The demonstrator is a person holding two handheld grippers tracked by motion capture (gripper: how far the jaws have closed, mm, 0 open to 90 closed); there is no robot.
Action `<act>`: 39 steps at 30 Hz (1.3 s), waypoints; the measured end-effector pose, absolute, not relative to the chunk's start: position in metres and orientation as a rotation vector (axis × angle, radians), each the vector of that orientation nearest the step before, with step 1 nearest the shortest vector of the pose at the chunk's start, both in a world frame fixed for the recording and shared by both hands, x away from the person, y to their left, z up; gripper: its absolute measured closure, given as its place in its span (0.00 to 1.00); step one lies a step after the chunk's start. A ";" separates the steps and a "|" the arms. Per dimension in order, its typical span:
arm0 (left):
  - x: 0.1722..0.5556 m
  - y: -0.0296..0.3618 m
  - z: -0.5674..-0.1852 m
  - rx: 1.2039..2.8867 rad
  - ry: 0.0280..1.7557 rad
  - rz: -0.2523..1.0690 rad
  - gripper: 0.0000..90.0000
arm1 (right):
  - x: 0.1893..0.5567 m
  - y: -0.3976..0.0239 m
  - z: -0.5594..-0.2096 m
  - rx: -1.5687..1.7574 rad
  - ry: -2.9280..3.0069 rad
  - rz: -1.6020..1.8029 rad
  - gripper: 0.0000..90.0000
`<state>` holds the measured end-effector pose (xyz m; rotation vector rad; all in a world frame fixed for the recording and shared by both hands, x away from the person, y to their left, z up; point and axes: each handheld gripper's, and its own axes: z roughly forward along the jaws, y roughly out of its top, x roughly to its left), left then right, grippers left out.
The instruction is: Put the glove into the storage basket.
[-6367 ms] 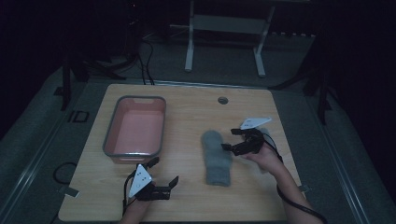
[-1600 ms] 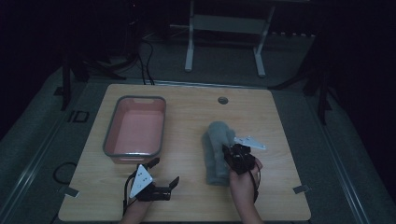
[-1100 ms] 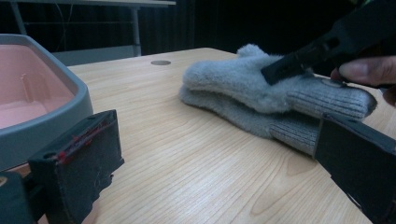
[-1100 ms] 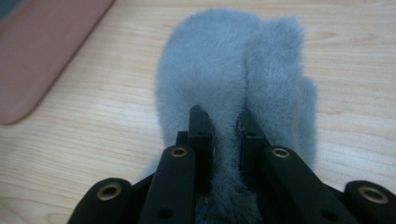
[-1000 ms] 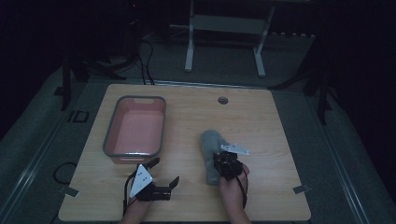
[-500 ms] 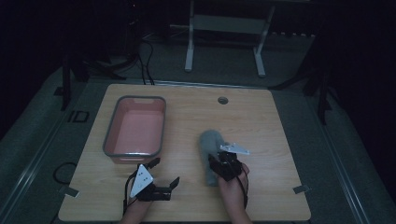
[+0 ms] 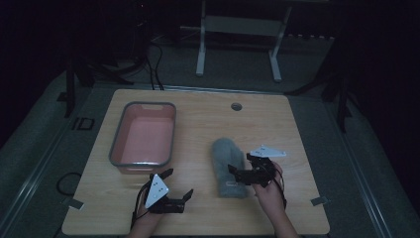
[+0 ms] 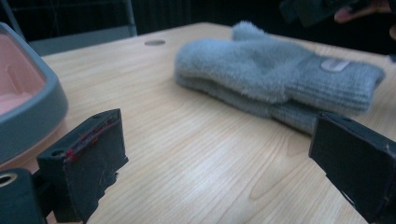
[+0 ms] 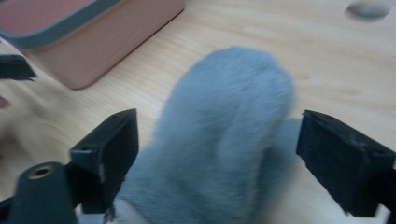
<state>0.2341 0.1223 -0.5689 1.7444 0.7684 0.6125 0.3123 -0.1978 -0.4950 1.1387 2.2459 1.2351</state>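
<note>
Dim room, pale wooden counter [image 7: 208, 119]. The right tool [image 9: 219, 158], jaws apart, straddles stacked grey mittens [image 9: 219, 154]; closing might pinch just the top one.

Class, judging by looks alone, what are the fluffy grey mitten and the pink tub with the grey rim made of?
Fluffy grey mitten: likely fleecy knitted fabric; fuzzy pile, ribbed cuff with a small label. Pink tub with the grey rim: probably moulded plastic; smooth matte walls, rounded corners.

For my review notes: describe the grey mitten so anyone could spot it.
On the wooden table, look right of the pink tub. The grey mitten lies flat there, between the right hand-held gripper's open jaws: the one soft, fuzzy thing, with a ribbed cuff.
</note>
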 end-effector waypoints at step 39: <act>0.328 0.026 -0.527 1.998 0.926 0.257 0.11 | 0.344 -0.216 -0.520 1.272 2.332 1.182 0.30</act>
